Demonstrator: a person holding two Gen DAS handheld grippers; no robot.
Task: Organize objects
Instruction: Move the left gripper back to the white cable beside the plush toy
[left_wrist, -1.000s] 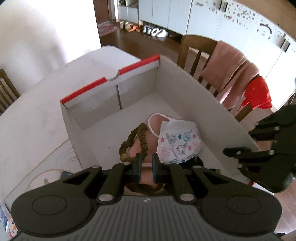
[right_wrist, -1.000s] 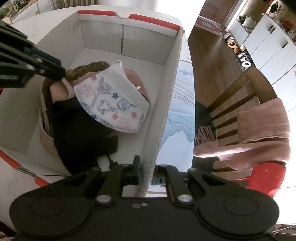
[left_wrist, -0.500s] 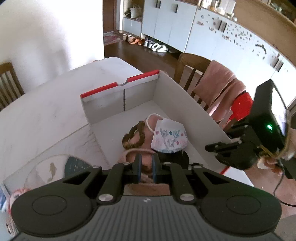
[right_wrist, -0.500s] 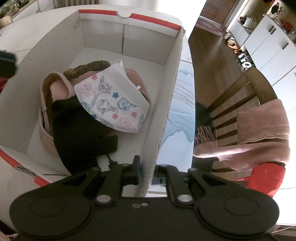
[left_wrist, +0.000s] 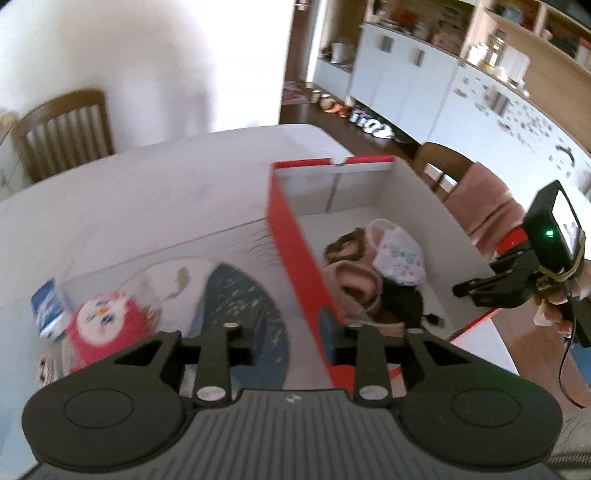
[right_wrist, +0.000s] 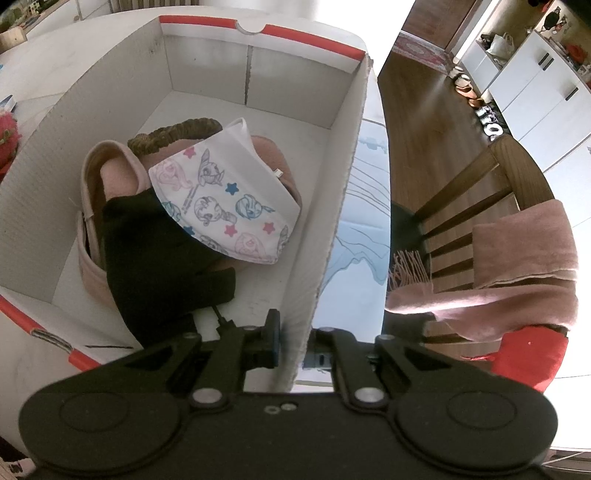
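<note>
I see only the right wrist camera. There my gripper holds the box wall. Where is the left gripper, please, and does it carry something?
Observer: The left gripper is by the red outer wall of the box. Its jaws have just been opening and grip nothing.
Operator: What waits outside the box?
Observer: A pink plush toy with a white face lies on the table beside that wall.
Operator: Anything more?
Observer: A small blue-and-white packet lies just beyond the toy.

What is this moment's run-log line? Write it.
left gripper: jaws just opened, nothing gripped | right gripper: shut on box wall | pink plush toy: outside box
</note>
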